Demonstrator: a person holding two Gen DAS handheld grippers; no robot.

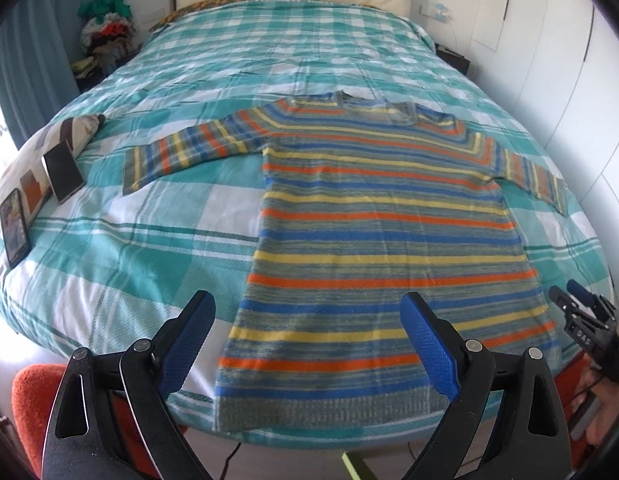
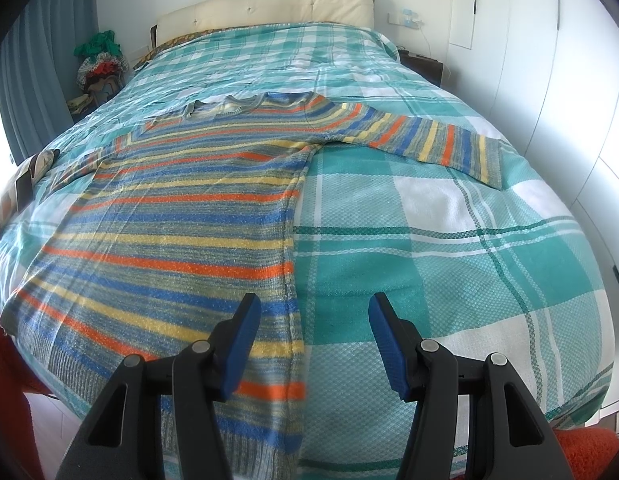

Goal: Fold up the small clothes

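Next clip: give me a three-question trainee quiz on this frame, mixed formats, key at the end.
1. True or false: the striped sweater lies flat on the bed with both sleeves spread out.
2. Multiple choice: the left gripper has its jaws A) shut on the hem, B) open above the hem, C) shut on a sleeve.
3. Fill in: two ___ lean on the patterned pillow at the bed's left edge.

Key: 1 true; 2 B; 3 phones.
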